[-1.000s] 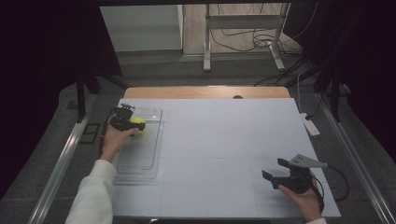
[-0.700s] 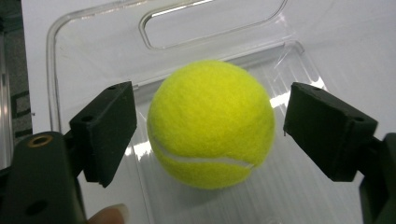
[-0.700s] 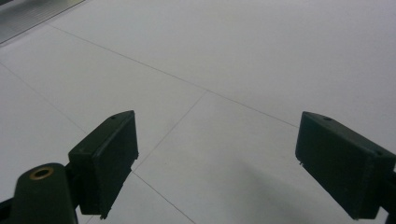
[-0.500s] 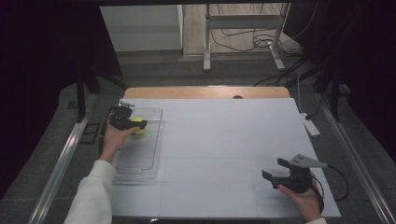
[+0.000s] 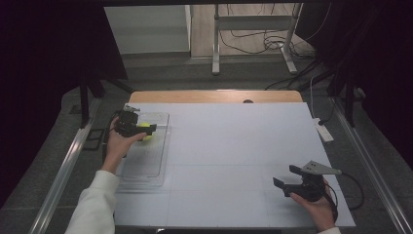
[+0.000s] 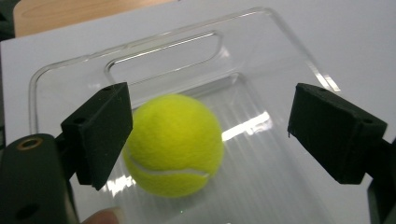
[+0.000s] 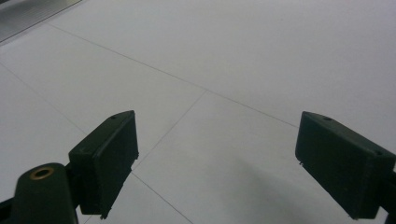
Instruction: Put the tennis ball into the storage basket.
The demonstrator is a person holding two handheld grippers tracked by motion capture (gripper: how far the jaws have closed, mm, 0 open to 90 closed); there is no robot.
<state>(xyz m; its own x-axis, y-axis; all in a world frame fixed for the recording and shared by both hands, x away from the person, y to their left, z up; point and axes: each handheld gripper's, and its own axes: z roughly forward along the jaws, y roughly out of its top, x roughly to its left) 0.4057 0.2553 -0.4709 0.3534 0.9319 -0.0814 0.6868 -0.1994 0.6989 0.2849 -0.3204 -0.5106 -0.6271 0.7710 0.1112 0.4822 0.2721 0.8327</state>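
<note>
Over the clear tray (image 5: 146, 165), the left gripper (image 5: 141, 129) tilts down, jaws just opened off the tennis ball (image 6: 173, 144).

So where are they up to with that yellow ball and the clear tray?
Done: the fuzzy yellow tennis ball sits in the clear plastic tray. In hand: the left gripper has just been opening, its fingers apart and the ball between them, unpressed. Left: probably just pulling that gripper away; the right gripper waits open over the white table.

Dim room, bright table, tray glare
</note>
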